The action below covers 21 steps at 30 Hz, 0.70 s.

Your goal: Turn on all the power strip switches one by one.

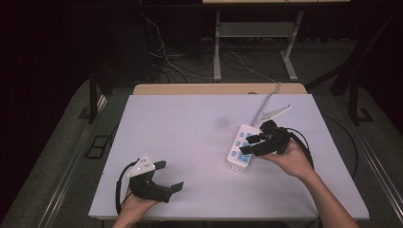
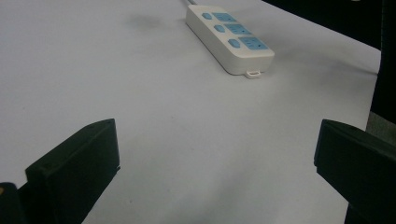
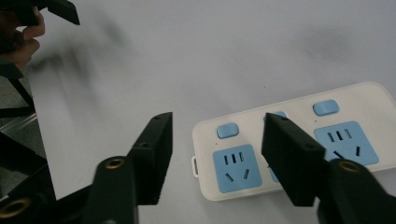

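A white power strip (image 1: 236,156) with blue sockets and blue switches lies flat on the right half of the white table top (image 1: 190,128). My right gripper (image 1: 248,145) hovers over the strip's near end, open, with its pads not touching the strip. In the right gripper view the jaws (image 3: 218,122) stand apart over the end socket of the strip (image 3: 233,170). My left gripper (image 1: 171,175) rests open at the table's front left, far from the strip. In the left gripper view its jaws (image 2: 215,130) are wide apart over bare table, with the strip (image 2: 229,37) far ahead.
The strip's pale cable (image 1: 267,100) runs off over the table's far edge. A wooden board edge (image 1: 218,89) shows behind the table top. On the dark floor beyond lie loose cables (image 1: 166,57) and metal desk legs (image 1: 217,47).
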Motion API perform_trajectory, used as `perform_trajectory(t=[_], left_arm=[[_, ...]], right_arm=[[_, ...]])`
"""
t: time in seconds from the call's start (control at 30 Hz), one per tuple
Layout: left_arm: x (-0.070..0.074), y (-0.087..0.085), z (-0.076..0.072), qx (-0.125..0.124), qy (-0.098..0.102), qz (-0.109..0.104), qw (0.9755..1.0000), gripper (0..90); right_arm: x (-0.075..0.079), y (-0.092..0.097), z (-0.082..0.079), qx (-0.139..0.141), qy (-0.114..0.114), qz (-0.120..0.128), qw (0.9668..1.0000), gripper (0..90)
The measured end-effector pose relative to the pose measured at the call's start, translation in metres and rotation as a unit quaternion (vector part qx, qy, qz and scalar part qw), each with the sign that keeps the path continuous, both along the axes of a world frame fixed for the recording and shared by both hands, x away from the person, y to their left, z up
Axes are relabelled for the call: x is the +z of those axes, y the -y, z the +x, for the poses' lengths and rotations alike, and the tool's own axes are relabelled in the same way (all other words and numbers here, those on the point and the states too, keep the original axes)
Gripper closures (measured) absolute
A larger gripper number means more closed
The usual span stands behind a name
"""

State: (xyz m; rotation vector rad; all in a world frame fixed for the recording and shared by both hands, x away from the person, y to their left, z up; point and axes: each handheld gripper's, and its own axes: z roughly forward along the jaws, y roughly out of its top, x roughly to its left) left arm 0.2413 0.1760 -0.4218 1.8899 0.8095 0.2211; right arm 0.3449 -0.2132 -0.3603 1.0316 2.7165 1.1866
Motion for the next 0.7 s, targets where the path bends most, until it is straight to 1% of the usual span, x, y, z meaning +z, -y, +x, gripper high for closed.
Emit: perform_trajectory(t=[0.07, 0.1, 0.2, 0.27, 0.3, 0.33, 0.37, 0.4, 0.6, 0.7], left_arm=[[0.000, 0.000, 0.000, 0.000, 0.000, 0.000, 1.0000, 0.0], [0.000, 0.000, 0.000, 0.000, -0.001, 0.000, 1.0000, 0.0], [0.000, 0.000, 0.000, 0.000, 0.000, 0.000, 1.0000, 0.0], [0.000, 0.000, 0.000, 0.000, 0.000, 0.000, 1.0000, 0.0], [0.000, 0.000, 0.000, 0.000, 0.000, 0.000, 1.0000, 0.0], [0.000, 0.000, 0.000, 0.000, 0.000, 0.000, 1.0000, 0.0], [0.000, 0.000, 0.000, 0.000, 0.000, 0.000, 1.0000, 0.0], [0.000, 0.000, 0.000, -0.001, 0.000, 0.000, 1.0000, 0.0], [0.000, 0.000, 0.000, -0.001, 0.000, 0.000, 1.0000, 0.0], [0.000, 0.000, 0.000, -0.001, 0.000, 0.000, 1.0000, 0.0]], right_arm=[[-0.001, -0.001, 0.002, -0.002, -0.003, 0.003, 1.0000, 52.1], [-0.002, -0.002, 0.003, -0.003, -0.005, 0.002, 1.0000, 60.1], [-0.005, -0.004, 0.005, 0.000, -0.013, 0.001, 0.9999, 70.3], [-0.006, -0.005, 0.006, 0.001, -0.013, -0.003, 0.9999, 77.8], [-0.006, -0.005, 0.006, 0.001, -0.013, -0.003, 0.9999, 77.8], [-0.008, -0.006, 0.007, 0.001, -0.014, -0.003, 0.9999, 85.3], [-0.008, -0.006, 0.008, 0.000, -0.013, -0.003, 0.9999, 88.3], [-0.009, -0.007, 0.008, 0.000, -0.014, -0.002, 0.9999, 89.8], [-0.015, -0.012, 0.012, 0.003, -0.019, -0.009, 0.9998, 90.0], [-0.019, -0.015, 0.014, 0.004, -0.023, -0.006, 0.9997, 90.0]])
